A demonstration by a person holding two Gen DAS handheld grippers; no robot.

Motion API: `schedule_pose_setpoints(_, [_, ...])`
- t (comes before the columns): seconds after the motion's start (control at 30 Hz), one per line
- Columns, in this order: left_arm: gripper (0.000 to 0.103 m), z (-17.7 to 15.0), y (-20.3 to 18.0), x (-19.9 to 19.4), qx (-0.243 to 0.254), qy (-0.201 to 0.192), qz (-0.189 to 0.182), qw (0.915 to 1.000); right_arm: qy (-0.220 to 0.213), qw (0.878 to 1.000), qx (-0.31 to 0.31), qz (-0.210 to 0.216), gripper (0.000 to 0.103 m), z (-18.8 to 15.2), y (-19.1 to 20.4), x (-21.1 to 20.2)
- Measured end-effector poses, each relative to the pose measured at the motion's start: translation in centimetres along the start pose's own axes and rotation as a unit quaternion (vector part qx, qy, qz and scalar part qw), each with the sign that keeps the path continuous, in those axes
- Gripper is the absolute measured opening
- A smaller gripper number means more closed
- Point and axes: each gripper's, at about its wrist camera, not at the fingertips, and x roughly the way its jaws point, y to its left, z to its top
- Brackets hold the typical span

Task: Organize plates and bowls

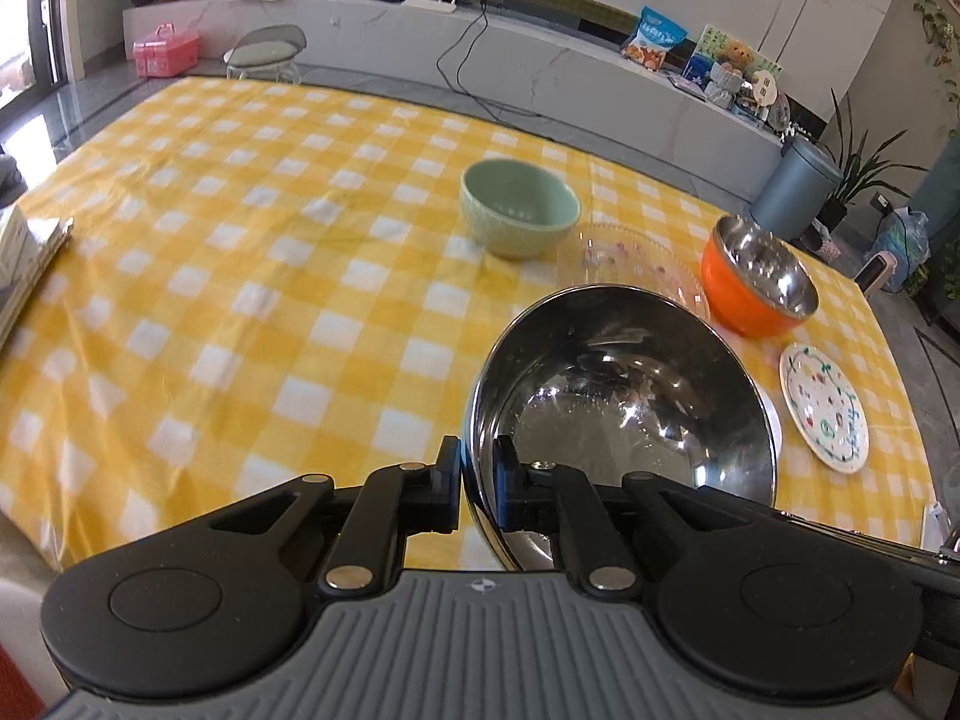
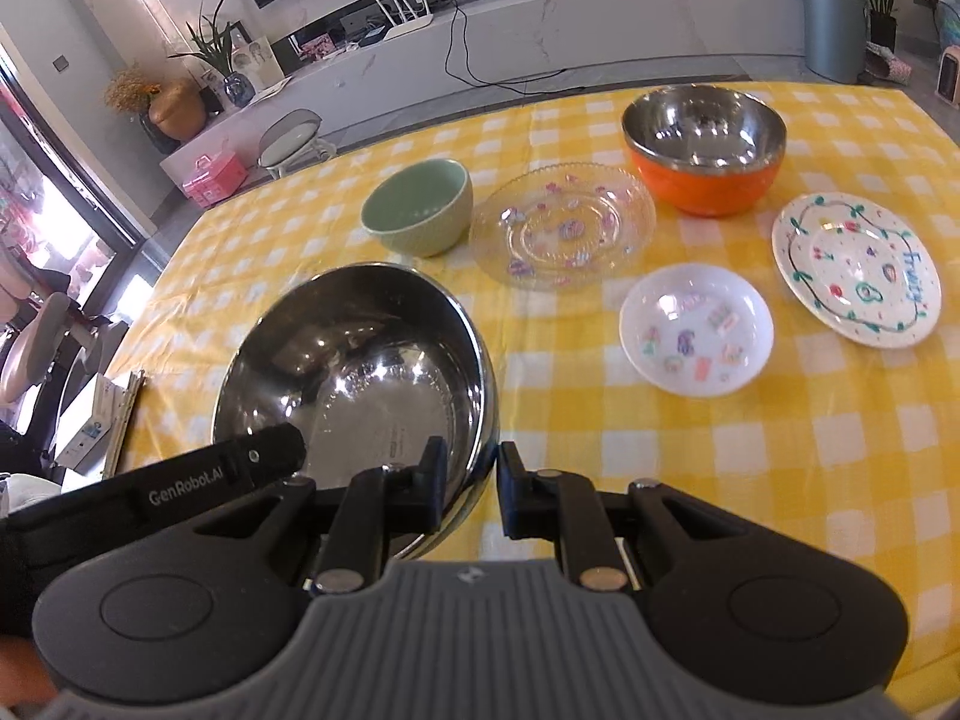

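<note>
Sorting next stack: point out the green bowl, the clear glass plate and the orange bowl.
green bowl (image 2: 414, 213): right wrist view, on its inner wall.
clear glass plate (image 2: 561, 234): right wrist view, on its patterned centre.
orange bowl (image 2: 705, 189): right wrist view, on its orange outer wall.

Both wrist cameras look steeply down along their jaws, close over the yellow-checked table (image 1: 240, 276), sharing the large steel bowl (image 1: 624, 396) (image 2: 360, 360).
</note>
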Motion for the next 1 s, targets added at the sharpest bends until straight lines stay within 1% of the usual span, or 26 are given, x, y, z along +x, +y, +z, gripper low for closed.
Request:
schedule_pose_setpoints(0.13, [0.011, -1.0, 0.1, 0.3, -0.003, 0.011, 0.004, 0.9999, 0.02, 1.0, 0.011, 0.005, 0.015, -0.8, -0.7, 0.6])
schedule_pose_setpoints(0.3, [0.011, -1.8, 0.5, 0.9, -0.007, 0.026, 0.006, 0.9996, 0.033, 0.999, 0.013, 0.005, 0.014, -1.2, -0.9, 1.3])
schedule_pose_setpoints(0.6, [0.011, -2.4, 1.4, 2.2, -0.02, 0.054, 0.007, 0.9983, 0.067, 0.997, 0.03, 0.009, 0.014, -1.7, -1.5, 2.9])
schedule_pose_setpoints(0.7, [0.012, -2.4, 1.6, 2.7, -0.026, 0.063, 0.005, 0.9977, 0.073, 0.997, 0.035, 0.008, 0.014, -1.7, -1.5, 3.3])
schedule_pose_setpoints(0.93, [0.012, -2.2, 1.8, 3.0, -0.03, 0.065, 0.003, 0.9974, 0.073, 0.997, 0.036, 0.01, 0.016, -1.6, -1.5, 3.5])
schedule_pose_setpoints(1.0, [0.013, -2.2, 1.9, 3.0, -0.032, 0.064, 0.002, 0.9975, 0.07, 0.997, 0.035, 0.013, 0.019, -1.5, -1.4, 3.4])
